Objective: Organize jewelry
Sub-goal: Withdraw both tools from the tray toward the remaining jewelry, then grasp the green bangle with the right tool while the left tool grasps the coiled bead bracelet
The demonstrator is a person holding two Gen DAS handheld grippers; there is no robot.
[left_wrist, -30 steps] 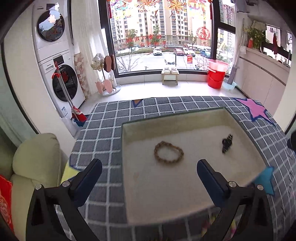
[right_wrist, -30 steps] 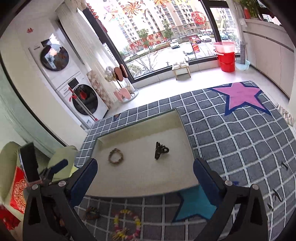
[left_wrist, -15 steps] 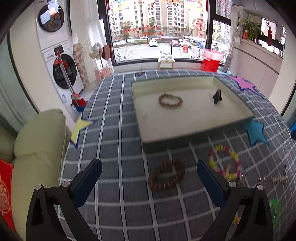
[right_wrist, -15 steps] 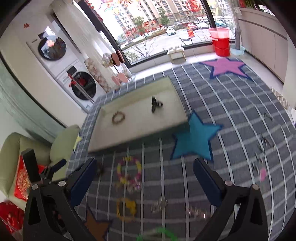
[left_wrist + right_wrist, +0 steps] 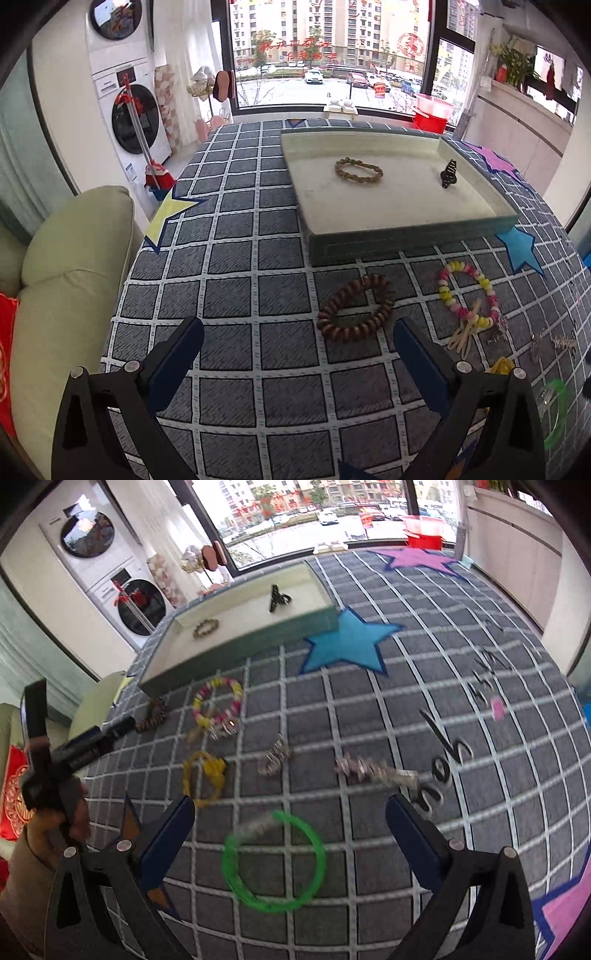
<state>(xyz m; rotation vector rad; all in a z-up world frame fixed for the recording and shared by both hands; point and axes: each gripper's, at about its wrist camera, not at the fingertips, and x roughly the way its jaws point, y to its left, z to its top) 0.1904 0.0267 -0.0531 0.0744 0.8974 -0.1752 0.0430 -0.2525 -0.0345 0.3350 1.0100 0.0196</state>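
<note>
Both grippers are wide open and hold nothing. The left gripper (image 5: 297, 349) hangs over the rug (image 5: 229, 258), near a brown bracelet (image 5: 354, 308) in front of the tray (image 5: 406, 240). Only the right gripper (image 5: 290, 829) view shows the green ring (image 5: 273, 862) close below it.

Jewelry on the checked worktop, some already in the tray

Tan bracelet (image 5: 358, 171) and black clip (image 5: 448, 174) lie in the tray (image 5: 406, 236); brown beads (image 5: 354, 308) at its 6 o'clock, possibly coiled.
</note>
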